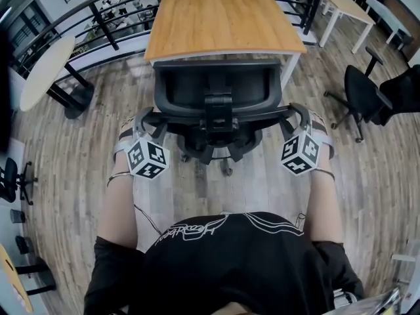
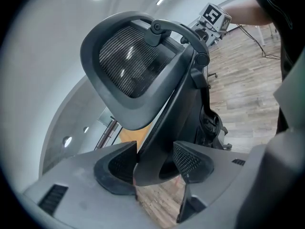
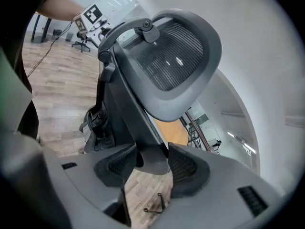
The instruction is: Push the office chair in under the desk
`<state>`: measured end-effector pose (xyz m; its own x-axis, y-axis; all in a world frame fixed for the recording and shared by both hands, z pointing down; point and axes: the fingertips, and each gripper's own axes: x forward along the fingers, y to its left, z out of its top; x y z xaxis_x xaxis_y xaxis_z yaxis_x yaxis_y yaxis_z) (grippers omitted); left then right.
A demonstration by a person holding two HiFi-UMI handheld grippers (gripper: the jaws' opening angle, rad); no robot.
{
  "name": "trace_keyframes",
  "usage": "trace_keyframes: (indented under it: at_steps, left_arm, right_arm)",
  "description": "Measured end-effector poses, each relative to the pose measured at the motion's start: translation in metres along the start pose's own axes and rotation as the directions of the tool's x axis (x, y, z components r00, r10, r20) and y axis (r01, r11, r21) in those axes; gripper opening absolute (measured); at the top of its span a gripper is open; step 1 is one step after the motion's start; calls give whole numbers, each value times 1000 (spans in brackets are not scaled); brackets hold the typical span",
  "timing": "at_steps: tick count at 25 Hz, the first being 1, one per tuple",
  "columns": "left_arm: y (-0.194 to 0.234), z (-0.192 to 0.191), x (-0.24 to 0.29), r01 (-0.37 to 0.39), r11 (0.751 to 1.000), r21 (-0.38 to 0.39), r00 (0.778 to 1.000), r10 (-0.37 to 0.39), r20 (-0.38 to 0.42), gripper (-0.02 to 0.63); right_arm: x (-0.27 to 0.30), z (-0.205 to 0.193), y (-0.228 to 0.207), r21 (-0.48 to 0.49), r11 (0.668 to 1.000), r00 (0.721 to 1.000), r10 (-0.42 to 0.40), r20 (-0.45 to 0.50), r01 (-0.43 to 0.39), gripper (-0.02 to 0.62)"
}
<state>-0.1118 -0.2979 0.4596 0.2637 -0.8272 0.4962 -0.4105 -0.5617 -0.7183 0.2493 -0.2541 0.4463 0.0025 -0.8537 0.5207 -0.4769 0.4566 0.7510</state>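
Left gripper (image 2: 155,160): fingers (image 2: 190,159) set wide, clamped on the left backrest edge of the office chair (image 1: 216,90). Right gripper (image 3: 151,165): same grip on the right edge. Chair upright, facing the desk (image 1: 220,18), backrest at its near edge.

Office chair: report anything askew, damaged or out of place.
Nothing stands out. The office chair stands upright, square to the desk, with no visible damage. The left gripper and right gripper clamp its back's two sides evenly.
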Motion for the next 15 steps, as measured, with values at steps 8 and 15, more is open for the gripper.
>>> trace_keyframes:
  at_steps: [8,15]
  left_arm:
    - [17,6,28,4,1000,-7,1000,-4,5,232]
    - [35,5,56,25,1000,0,1000,-25,7,233]
  right_arm:
    - [23,3,-17,0,1000,1000,4,20,-4,221]
    - [45,12,-28,11,1000,1000,2,3,-2,221]
